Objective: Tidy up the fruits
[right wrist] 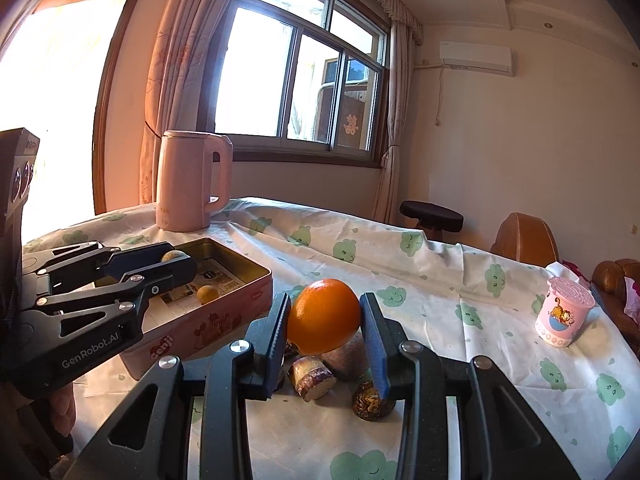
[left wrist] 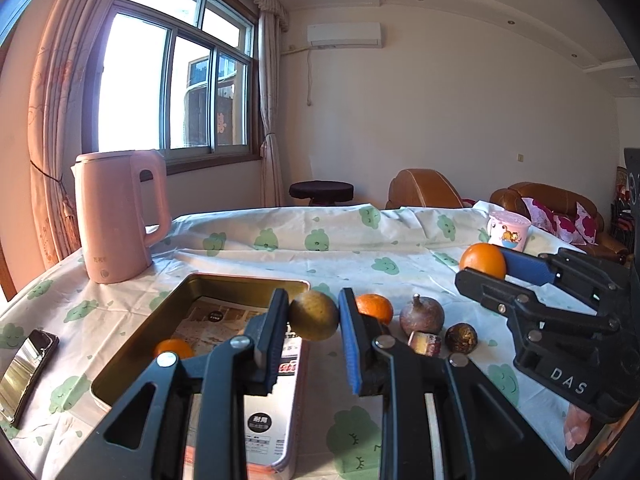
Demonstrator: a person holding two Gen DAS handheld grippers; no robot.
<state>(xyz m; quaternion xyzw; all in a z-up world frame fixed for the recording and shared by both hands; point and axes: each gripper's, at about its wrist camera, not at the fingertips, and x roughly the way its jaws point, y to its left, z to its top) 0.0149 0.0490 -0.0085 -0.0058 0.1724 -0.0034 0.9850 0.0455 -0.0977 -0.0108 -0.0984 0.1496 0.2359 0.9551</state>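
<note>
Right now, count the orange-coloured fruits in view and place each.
3. A large orange is gripped in the right claw; a small one lies on the table behind the left claw; another sits inside the tin. More may be hidden.

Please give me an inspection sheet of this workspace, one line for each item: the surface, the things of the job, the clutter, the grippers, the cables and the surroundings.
Surface: table under a white cloth with green prints.
Job's things: open tin box holding a small orange fruit; another small orange fruit, a purplish fruit, a cut piece and a dark round fruit lie beside the tin.
Clutter: pink kettle, phone, cartoon cup.
Grippers: left gripper shut on a greenish fruit; right gripper shut on a large orange.
Cables: nothing seen on the table.
Surroundings: window, curtains, stool, sofa.
</note>
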